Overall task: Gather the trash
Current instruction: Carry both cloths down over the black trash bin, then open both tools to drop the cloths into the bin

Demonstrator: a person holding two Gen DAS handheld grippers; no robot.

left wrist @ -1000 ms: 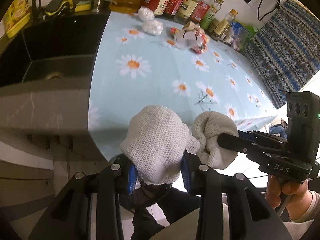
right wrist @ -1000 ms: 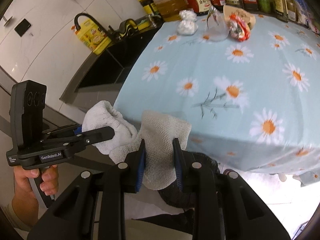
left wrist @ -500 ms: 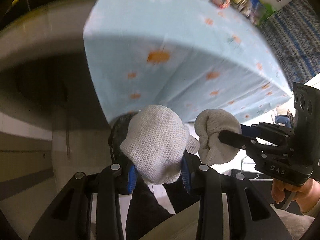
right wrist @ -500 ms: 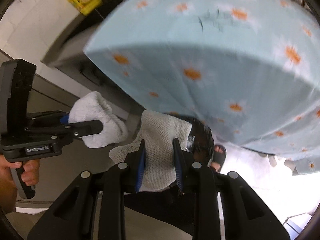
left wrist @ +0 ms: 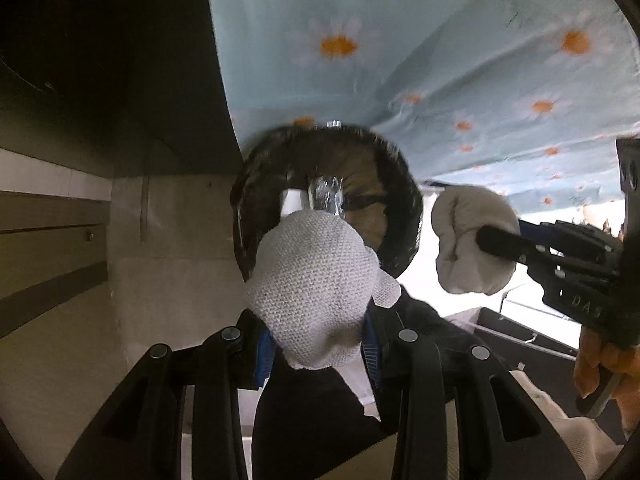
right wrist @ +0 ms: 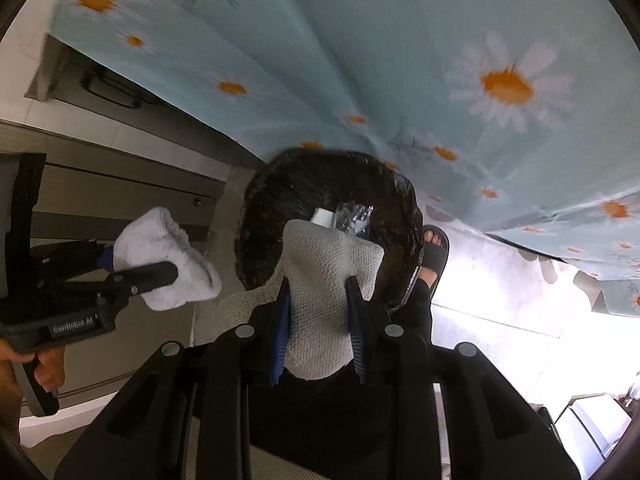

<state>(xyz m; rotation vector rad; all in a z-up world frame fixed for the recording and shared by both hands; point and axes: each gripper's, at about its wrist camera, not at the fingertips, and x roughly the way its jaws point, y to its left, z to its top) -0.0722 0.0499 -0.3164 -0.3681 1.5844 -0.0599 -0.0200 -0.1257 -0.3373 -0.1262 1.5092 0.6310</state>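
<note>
Each gripper is clamped on a white knitted rag: the left gripper [left wrist: 316, 344] and the right gripper [right wrist: 318, 332]. Just ahead of both, below the daisy-cloth desk [left wrist: 420, 60], a black-lined trash bin [right wrist: 280, 200] already holds some trash. Judging by this, collecting seems partly done.

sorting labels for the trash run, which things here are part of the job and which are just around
Job: left gripper and right gripper, each shut on a white cloth wad; black-lined bin; clear plastic inside.

Around: daisy tablecloth; cabinet drawers; sandalled foot.
</note>
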